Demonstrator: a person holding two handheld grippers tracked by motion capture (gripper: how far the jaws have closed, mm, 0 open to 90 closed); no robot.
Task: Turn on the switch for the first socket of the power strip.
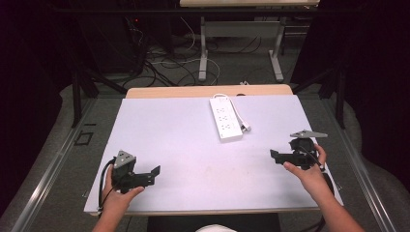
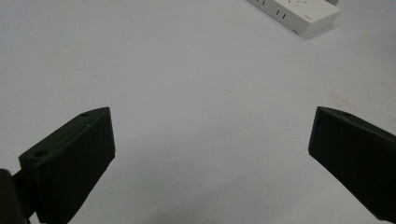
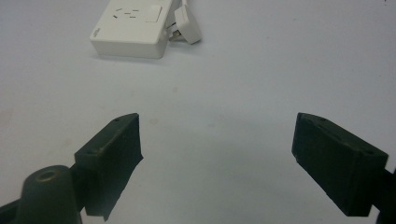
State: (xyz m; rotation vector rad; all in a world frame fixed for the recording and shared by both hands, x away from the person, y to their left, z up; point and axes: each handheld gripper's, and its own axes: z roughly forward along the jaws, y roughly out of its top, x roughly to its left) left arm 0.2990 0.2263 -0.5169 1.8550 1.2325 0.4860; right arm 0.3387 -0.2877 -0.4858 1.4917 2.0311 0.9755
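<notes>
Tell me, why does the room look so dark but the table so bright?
High view: light falls on the white table, while the floor and edges behind sink into shadow. Left gripper view: the power strip is a bit soft. Right gripper view: the black gripper looks dark, with little detail.

Looking like a lab/recording setup: black curtains (image 1: 372,72) hanging round a white-topped table (image 1: 169,140), loose cables (image 1: 164,65) trailing over the grey floor (image 1: 241,63) behind, equip. w/ a small red light (image 1: 137,21) sitting in the dark, another desk frame (image 1: 241,34) standing further back.
</notes>
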